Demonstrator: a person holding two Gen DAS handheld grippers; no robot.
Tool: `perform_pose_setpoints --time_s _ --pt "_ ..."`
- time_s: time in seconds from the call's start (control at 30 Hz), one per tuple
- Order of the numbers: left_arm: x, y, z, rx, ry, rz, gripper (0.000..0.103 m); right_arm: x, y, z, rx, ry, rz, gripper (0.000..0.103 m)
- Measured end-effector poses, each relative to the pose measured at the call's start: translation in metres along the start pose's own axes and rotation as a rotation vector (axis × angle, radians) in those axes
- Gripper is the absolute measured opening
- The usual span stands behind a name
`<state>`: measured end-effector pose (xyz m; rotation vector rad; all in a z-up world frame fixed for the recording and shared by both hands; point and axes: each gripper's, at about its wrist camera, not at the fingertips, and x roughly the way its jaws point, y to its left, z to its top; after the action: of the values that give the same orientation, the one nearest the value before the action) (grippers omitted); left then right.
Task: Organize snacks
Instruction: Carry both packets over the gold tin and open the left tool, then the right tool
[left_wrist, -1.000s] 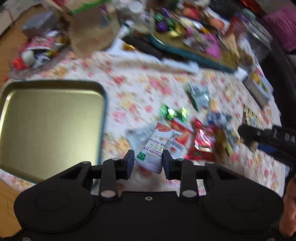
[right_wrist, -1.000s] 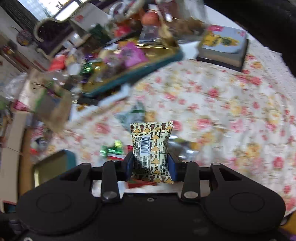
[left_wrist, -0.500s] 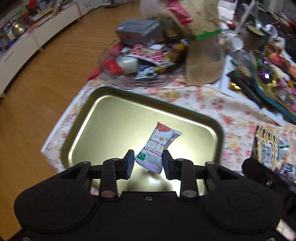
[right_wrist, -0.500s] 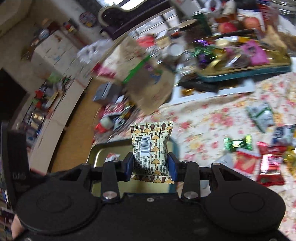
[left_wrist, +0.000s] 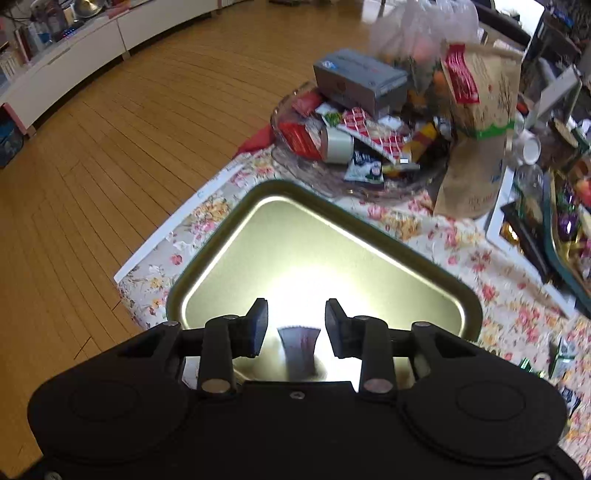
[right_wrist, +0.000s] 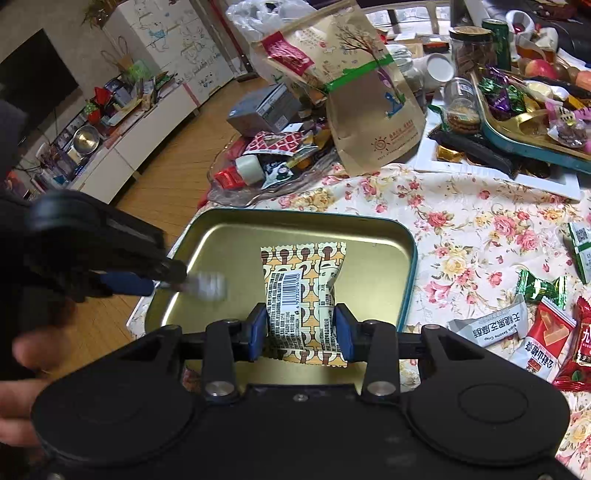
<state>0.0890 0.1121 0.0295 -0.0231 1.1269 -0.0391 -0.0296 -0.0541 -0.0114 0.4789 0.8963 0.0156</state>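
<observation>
Left gripper (left_wrist: 295, 325): jaws spread, gripping nothing; a blurred snack packet (left_wrist: 298, 349) shows between and below them, over the gold tin tray (left_wrist: 317, 240).
Right gripper (right_wrist: 301, 332): clamped on 1 yellow-brown patterned packet (right_wrist: 303, 291) (barcode facing the camera), held upright above the tray (right_wrist: 229, 243).
Tray: on the floral tablecloth (right_wrist: 461, 229), near the table corner.
Loose snacks (right_wrist: 517, 325): lying on the cloth to the tray's right.
Kraft paper bag (right_wrist: 365, 110): standing behind the tray.
</observation>
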Motion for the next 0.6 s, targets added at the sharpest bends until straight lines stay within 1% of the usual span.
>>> perform_pose_setpoints --time_s 0.07,0.17,0.23,0.4,0.5,0.6 --pt "-0.003 0.002 0.001 -0.013 -0.012 -0.006 0.043 0.000 -0.004 0.001 0.019 -0.001 -0.005 0.043" --pt "0.000 0.001 0.001 -0.022 0.008 -0.019 0.043 -0.002 -0.002 0.001 0.016 -0.011 -0.005 0.044" --pt "0.003 0.000 0.000 -0.021 0.029 -0.022 0.043 -0.005 0.002 0.001 -0.001 -0.025 -0.013 0.060" --pt "0.004 -0.010 -0.005 0.002 0.039 -0.024 0.043 -0.008 0.008 0.001 -0.056 -0.065 -0.031 0.070" --pt "0.005 -0.021 -0.009 0.033 0.042 -0.033 0.043 -0.009 0.005 0.000 -0.074 -0.085 -0.061 0.071" --pt "0.005 -0.036 -0.017 0.079 0.043 -0.042 0.043 -0.009 -0.005 -0.001 -0.063 -0.091 -0.108 0.071"
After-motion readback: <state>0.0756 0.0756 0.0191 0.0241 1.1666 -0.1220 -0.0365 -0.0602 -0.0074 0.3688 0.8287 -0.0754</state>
